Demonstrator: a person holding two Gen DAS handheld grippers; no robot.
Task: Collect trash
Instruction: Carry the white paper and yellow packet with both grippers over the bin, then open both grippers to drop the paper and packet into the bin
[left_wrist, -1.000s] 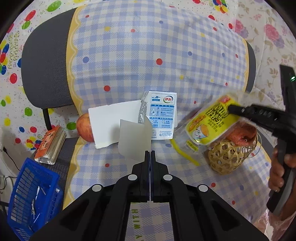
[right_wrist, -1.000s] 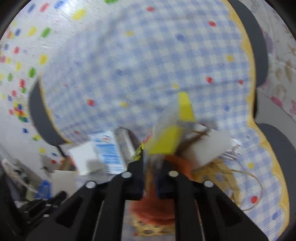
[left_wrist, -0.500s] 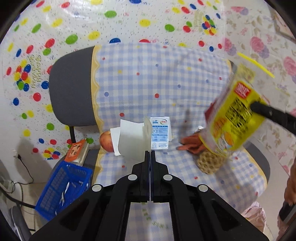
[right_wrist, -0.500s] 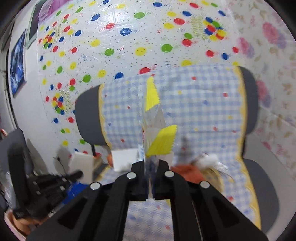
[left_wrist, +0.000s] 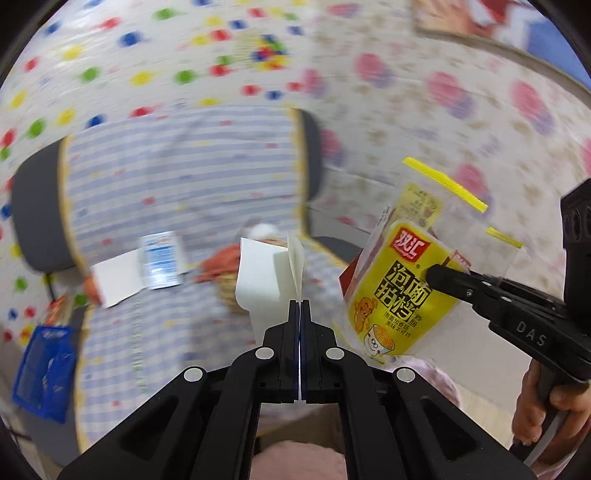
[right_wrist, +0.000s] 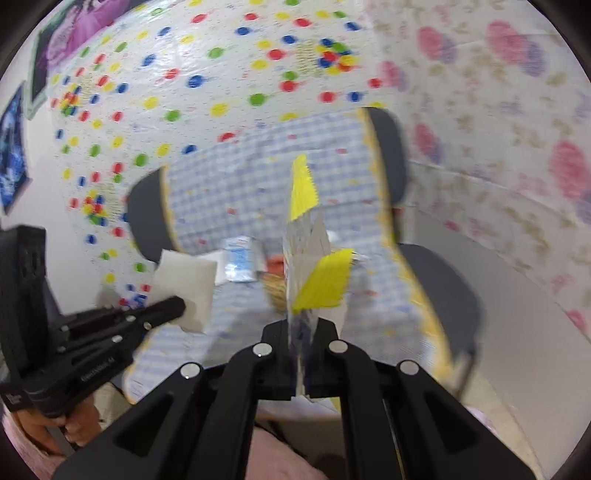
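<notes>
On the chair's checked cover (left_wrist: 177, 177) behind my tongs lay a milk carton (left_wrist: 160, 264) and white paper (left_wrist: 116, 278). My left tongs (left_wrist: 299, 304) pinched a folded white card (left_wrist: 264, 277); my right tongs (right_wrist: 300, 325) pinched the yellow snack wrapper (right_wrist: 314, 266), both raised clear of the seat.

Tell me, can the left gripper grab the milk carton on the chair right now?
Probably not: the left gripper is already shut on a white paper piece, and the milk carton lies well beyond its tips on the chair.
</notes>
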